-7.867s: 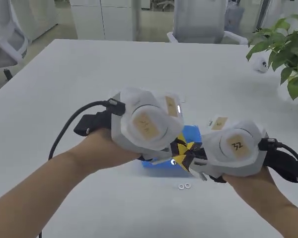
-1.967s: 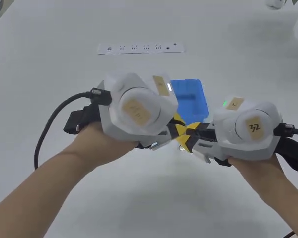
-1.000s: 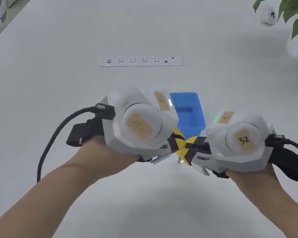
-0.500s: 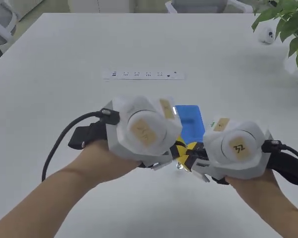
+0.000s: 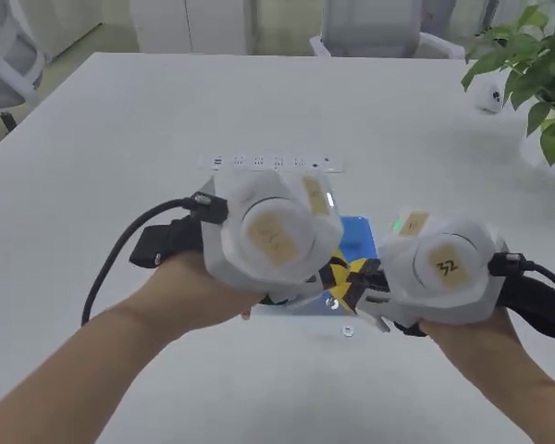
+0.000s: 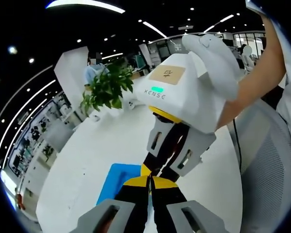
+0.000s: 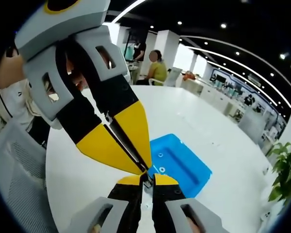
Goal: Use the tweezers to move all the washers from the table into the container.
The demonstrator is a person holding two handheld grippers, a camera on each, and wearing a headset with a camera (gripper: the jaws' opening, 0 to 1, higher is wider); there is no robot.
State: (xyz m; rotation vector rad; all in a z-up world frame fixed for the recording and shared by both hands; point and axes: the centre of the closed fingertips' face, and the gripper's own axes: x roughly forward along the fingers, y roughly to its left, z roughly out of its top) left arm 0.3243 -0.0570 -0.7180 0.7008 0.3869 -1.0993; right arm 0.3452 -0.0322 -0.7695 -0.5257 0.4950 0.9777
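Observation:
My left gripper (image 5: 330,274) and right gripper (image 5: 352,278) meet tip to tip just in front of the blue container (image 5: 360,235). In the right gripper view, the left gripper (image 7: 144,168) is shut on thin metal tweezers (image 7: 124,141). My right gripper (image 7: 146,181) closes on the tweezers' tip end. A shiny tip (image 5: 333,303) hangs below the jaws. One washer (image 5: 349,330) lies on the white table in front of the container. Washers (image 7: 162,170) lie inside the container (image 7: 186,170). In the left gripper view, my left gripper (image 6: 150,180) faces the right gripper (image 6: 155,171) over the container (image 6: 117,183).
A white power strip (image 5: 273,164) lies beyond the container. A potted plant (image 5: 536,83) and a small white object (image 5: 488,95) stand at the far right. Office chairs (image 5: 375,28) stand past the table's far edge. A black cable (image 5: 120,254) trails from the left gripper.
The head camera has tilted up, so the scene sits lower in view. Both grippers stay tip to tip by the container. Two washers lay on the table earlier; now I see one.

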